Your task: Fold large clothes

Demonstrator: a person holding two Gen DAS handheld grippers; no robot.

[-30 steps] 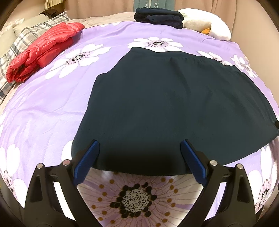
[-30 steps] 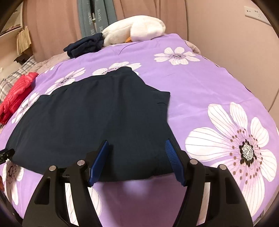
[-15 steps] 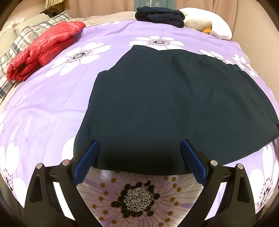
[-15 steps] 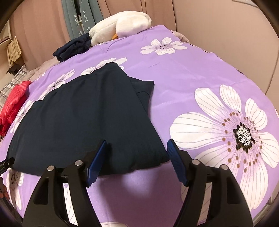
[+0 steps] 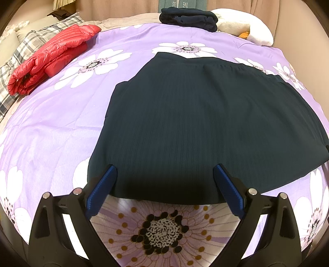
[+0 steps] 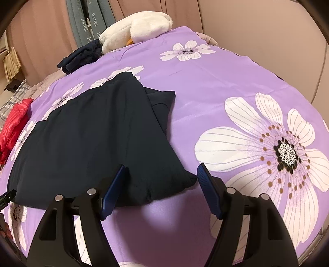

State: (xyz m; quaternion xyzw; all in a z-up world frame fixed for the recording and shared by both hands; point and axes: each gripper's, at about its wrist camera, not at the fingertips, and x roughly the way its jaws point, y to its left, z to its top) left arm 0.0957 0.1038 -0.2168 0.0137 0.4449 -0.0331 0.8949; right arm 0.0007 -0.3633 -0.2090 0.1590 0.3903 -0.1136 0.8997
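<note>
A large dark navy garment (image 5: 201, 123) lies flat on the purple flowered bedspread (image 5: 51, 127). My left gripper (image 5: 164, 191) is open and empty, its blue pads (image 5: 100, 191) over the garment's near hem. In the right wrist view the garment (image 6: 92, 143) lies to the left with its near right corner between the fingers. My right gripper (image 6: 160, 191) is open and empty just above that corner. A folded-under part of the garment (image 6: 162, 100) sticks out at its far right edge.
A red puffer jacket (image 5: 51, 59) lies at the far left by a plaid pillow (image 5: 24, 51). A folded dark garment (image 5: 189, 18) and a white plush toy (image 5: 246, 30) sit at the bed's far end. A wall (image 6: 267, 37) borders the bed's right side.
My right gripper has moved right along the hem, so the garment's right corner now lies between its fingers. My left gripper has barely moved. The garment lies as before.
</note>
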